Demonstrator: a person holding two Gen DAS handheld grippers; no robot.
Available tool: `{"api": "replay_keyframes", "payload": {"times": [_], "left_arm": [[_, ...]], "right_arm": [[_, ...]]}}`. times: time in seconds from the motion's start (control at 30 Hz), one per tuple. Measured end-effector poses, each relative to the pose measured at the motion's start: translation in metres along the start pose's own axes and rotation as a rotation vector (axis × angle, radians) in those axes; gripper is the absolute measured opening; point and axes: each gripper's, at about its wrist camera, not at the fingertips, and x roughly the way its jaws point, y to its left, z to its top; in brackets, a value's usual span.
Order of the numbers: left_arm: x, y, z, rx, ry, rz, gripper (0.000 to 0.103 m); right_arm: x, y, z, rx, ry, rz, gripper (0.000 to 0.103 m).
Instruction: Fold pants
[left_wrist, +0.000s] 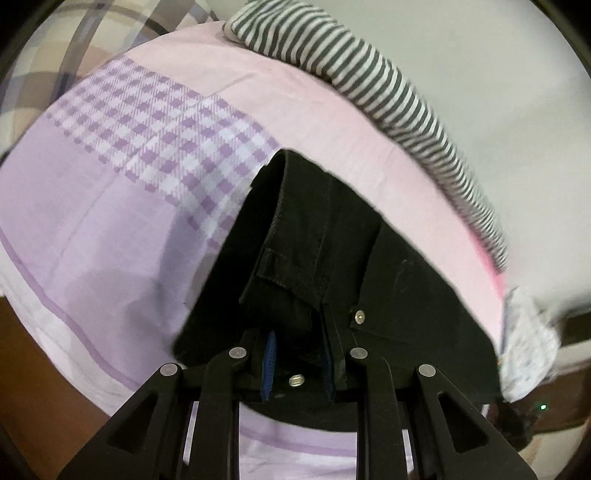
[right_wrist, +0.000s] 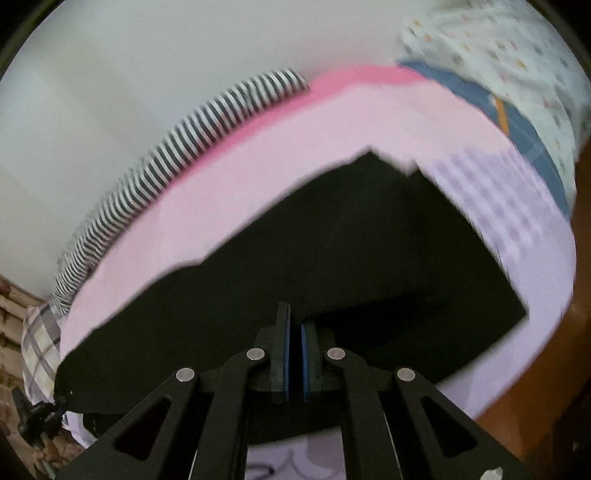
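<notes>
Black pants (left_wrist: 325, 236) lie on a pink and lilac bed sheet (left_wrist: 110, 206). In the left wrist view my left gripper (left_wrist: 299, 354) is shut on the waistband end, with a belt loop and a metal rivet (left_wrist: 359, 316) just ahead of the blue pads. In the right wrist view the pants (right_wrist: 332, 251) spread as a wide dark sheet across the bed. My right gripper (right_wrist: 294, 354) has its jaws nearly closed with black fabric between the blue pads, gripping the pants at their near edge.
A black-and-white striped garment (left_wrist: 369, 81) lies along the far edge of the bed by the white wall; it also shows in the right wrist view (right_wrist: 177, 147). A plaid pillow (left_wrist: 55, 55) and a dotted white cloth (right_wrist: 498, 48) sit at the bed's ends. Brown floor (right_wrist: 535, 369) lies beside the bed.
</notes>
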Motion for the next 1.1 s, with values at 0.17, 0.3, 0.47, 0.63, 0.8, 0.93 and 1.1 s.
{"api": "replay_keyframes", "payload": {"times": [0.17,0.3,0.47,0.63,0.8,0.93,1.1], "left_arm": [[0.018,0.004,-0.013,0.074,0.032,0.11,0.022],[0.026,-0.005,-0.025,0.165,-0.002,0.192,0.023],[0.02,-0.011,-0.033,0.207,-0.028,0.211,0.028],[0.005,-0.01,-0.043,0.24,-0.033,0.237,0.039],[-0.013,-0.016,-0.068,0.332,-0.049,0.24,0.039],[-0.016,-0.027,-0.079,0.366,-0.055,0.189,0.04],[-0.016,-0.061,-0.092,0.468,-0.104,0.131,0.04]], "right_arm": [[0.021,-0.016,-0.021,0.037,0.071,-0.029,0.004],[0.025,-0.019,-0.019,0.048,0.087,-0.022,0.005],[0.022,-0.025,-0.018,0.093,0.074,0.039,0.008],[0.022,-0.031,-0.017,0.126,0.064,0.08,0.009],[0.023,-0.037,-0.015,0.145,0.045,0.101,0.009],[0.021,-0.037,-0.015,0.145,0.031,0.114,0.007],[0.019,-0.047,-0.016,0.192,0.031,0.147,0.009]]}}
